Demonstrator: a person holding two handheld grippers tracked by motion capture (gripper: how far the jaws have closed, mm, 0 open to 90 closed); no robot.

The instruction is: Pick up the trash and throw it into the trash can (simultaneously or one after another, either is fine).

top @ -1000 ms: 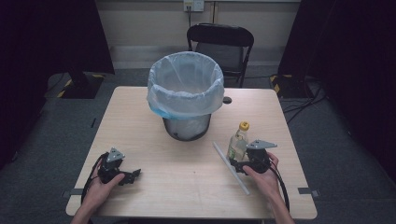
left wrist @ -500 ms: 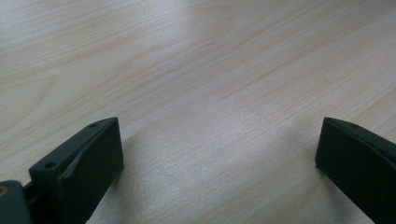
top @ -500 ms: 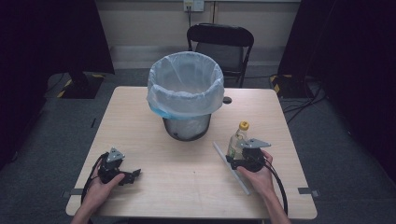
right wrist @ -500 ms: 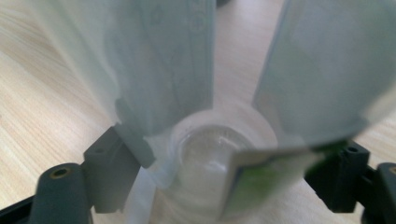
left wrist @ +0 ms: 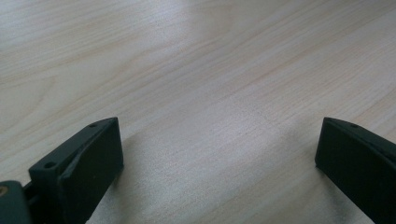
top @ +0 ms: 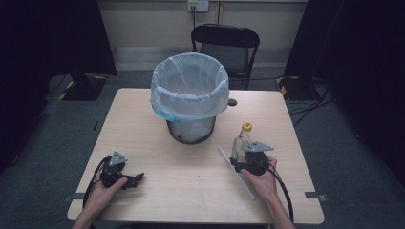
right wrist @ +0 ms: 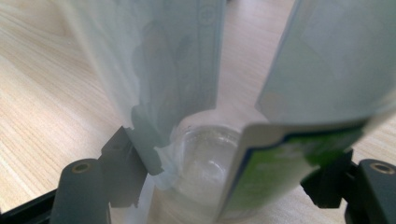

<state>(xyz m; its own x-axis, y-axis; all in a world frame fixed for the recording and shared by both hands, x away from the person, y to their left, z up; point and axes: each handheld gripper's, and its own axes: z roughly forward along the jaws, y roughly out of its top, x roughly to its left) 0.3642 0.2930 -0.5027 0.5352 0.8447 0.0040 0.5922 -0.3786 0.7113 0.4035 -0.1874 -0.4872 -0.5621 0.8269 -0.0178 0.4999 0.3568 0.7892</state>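
Observation:
A small clear plastic bottle (top: 241, 139) with a yellow cap and a green-and-white label stands upright on the table, right of the bin. My right gripper (top: 239, 155) is at its base. In the right gripper view the bottle (right wrist: 205, 158) sits between the two jaws of that gripper (right wrist: 224, 186). They have just been closing, and both pads now touch its sides. My left gripper (top: 136, 179) rests on the table at the front left. Its jaws (left wrist: 219, 158) are open wide over bare wood.
A dark bin (top: 191, 129) lined with a pale blue bag stands at the middle of the wooden table (top: 191, 195). A thin white stick (top: 228, 160) lies diagonally under my right hand. A black chair (top: 227, 43) stands behind the table.
My right gripper has edged left onto the bottle, with its jaws now around the base. The left gripper has not moved.

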